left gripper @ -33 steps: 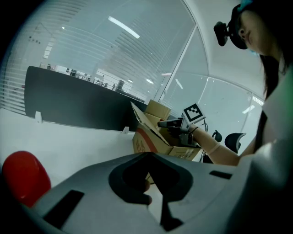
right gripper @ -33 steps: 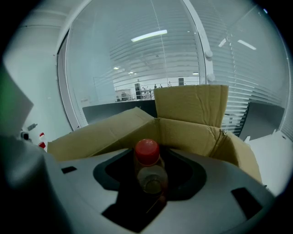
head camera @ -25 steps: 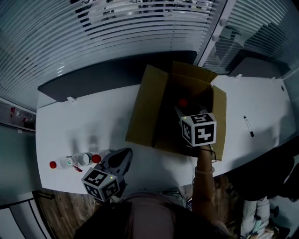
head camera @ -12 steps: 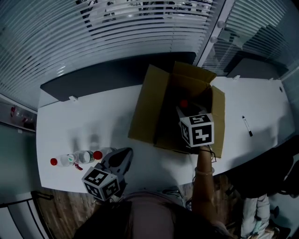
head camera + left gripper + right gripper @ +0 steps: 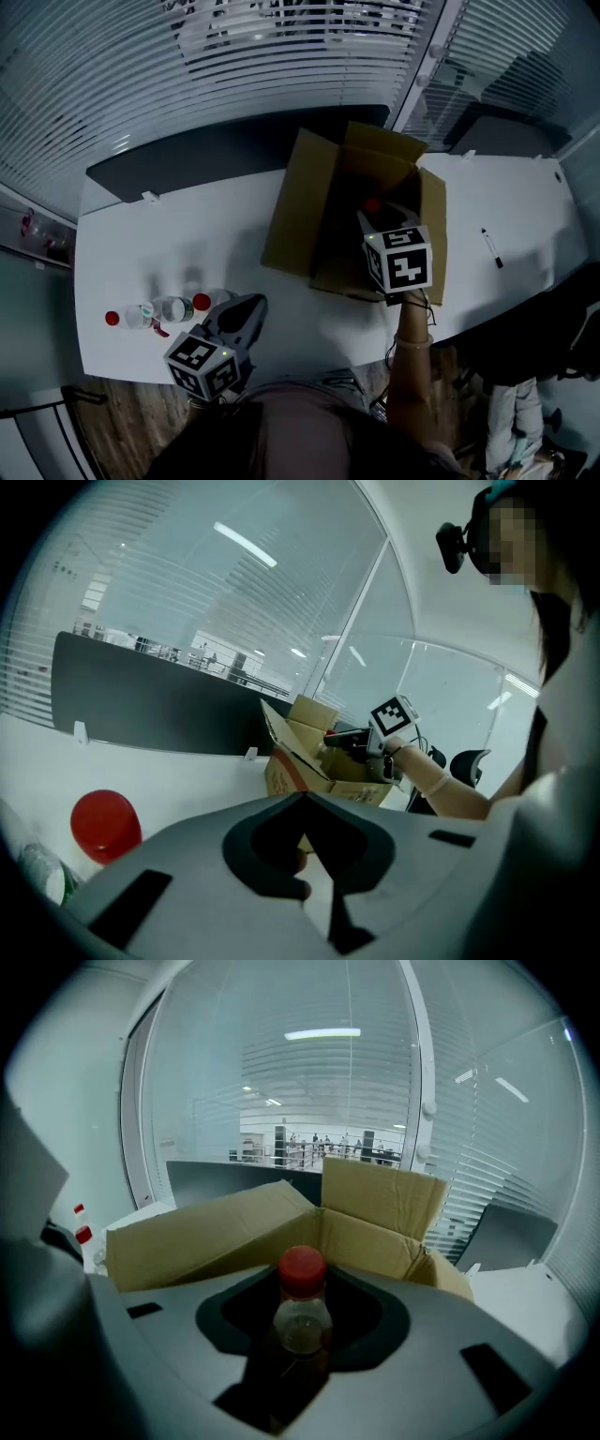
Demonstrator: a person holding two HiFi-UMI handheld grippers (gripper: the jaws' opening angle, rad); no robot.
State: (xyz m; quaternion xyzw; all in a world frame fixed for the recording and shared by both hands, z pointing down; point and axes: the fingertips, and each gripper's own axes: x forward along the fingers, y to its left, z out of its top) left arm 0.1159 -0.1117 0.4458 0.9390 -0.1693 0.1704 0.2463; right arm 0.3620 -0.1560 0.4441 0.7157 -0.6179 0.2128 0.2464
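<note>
An open cardboard box point(image 5: 319, 220) stands on the white table point(image 5: 178, 244). My right gripper point(image 5: 372, 218) reaches over the box's opening, shut on a clear bottle point(image 5: 302, 1316) with a red cap, held upright between the jaws. Behind the bottle rise the box's flaps point(image 5: 380, 1199). My left gripper point(image 5: 240, 315) hovers at the table's near left edge, its jaws closed together with nothing in them. Just left of it lie three red-capped bottles point(image 5: 155, 310); one red cap point(image 5: 106, 825) shows close by in the left gripper view.
A dark partition panel point(image 5: 216, 145) runs along the table's far edge, with glass walls and blinds behind. A pen point(image 5: 490, 248) lies on the table right of the box. The person's forearm point(image 5: 409, 361) extends behind the right gripper.
The left gripper has swung a little toward the bottles: the red cap sits nearer the middle of its view and a second bottle shows at bottom left. The right gripper still holds its bottle.
</note>
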